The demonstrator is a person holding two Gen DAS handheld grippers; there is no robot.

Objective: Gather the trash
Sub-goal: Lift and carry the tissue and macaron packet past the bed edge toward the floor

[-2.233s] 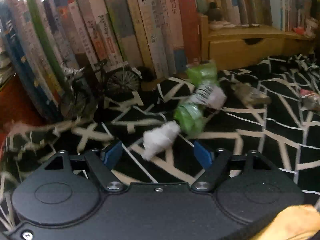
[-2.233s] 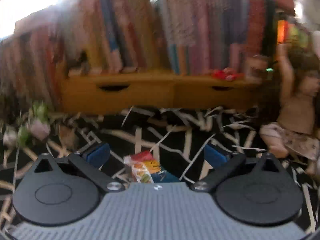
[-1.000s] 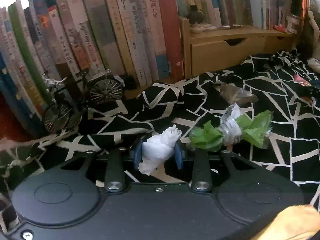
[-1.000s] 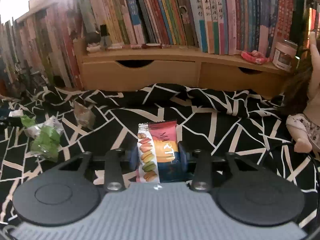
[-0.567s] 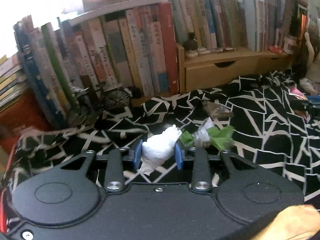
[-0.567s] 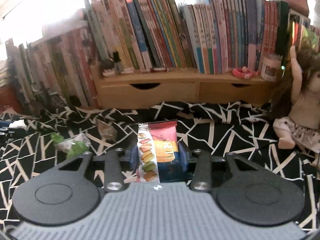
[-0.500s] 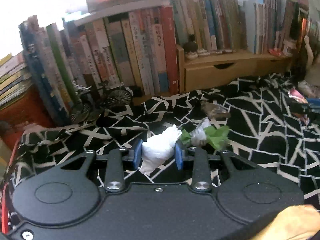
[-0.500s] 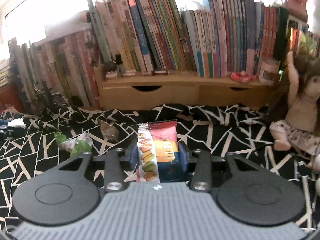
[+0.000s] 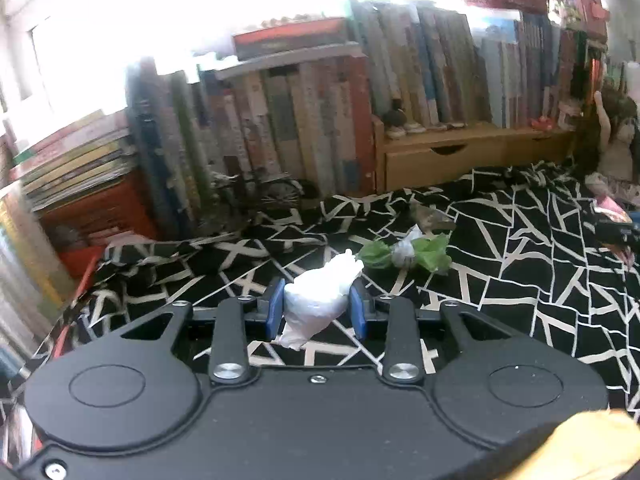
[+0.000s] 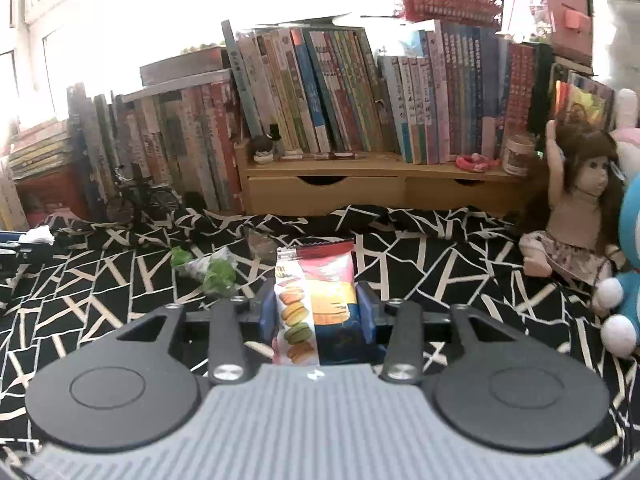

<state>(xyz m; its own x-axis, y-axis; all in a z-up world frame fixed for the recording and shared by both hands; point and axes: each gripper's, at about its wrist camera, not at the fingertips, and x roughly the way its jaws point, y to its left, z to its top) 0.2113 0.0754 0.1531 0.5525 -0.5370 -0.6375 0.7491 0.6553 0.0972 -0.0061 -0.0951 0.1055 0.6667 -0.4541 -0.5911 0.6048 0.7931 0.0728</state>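
Clamping a crumpled white tissue wad (image 9: 320, 300) between blue pads (image 9: 275, 311), the left tongs (image 9: 316, 312), lifted clear of the black cloth with white line pattern (image 9: 540, 280). Just beyond the wad, lying on the cloth: a green-and-white crumpled wrapper (image 9: 404, 256), and a little past that a brownish clear wrapper (image 9: 430, 216). Pinching a macaron snack packet (image 10: 314, 300) upright between their own blue pads (image 10: 366, 312), the right tongs (image 10: 316, 316), likewise above the cloth (image 10: 460, 272), packet top edge serrated and red, macaron pictures down its left side. Seen from this side too, the green-and-white wrapper (image 10: 210, 268) left of the packet and the clear wrapper (image 10: 260, 246) just behind it, both loose on the cloth. At the far left edge of the right view, the tissue wad (image 10: 40, 235) held in the other tongs (image 10: 16, 248). Farther back, a low wooden drawer unit (image 10: 360, 188) carrying upright books (image 10: 360, 96), more books (image 9: 260, 128) standing to its left, a small model bicycle (image 10: 140, 198) in front of them. Off to the right, a long-haired doll (image 10: 580, 208) seated on the cloth and a blue plush toy (image 10: 628, 272) beside it. At the lower right corner of the left view, a yellow sleeve (image 9: 580, 448).
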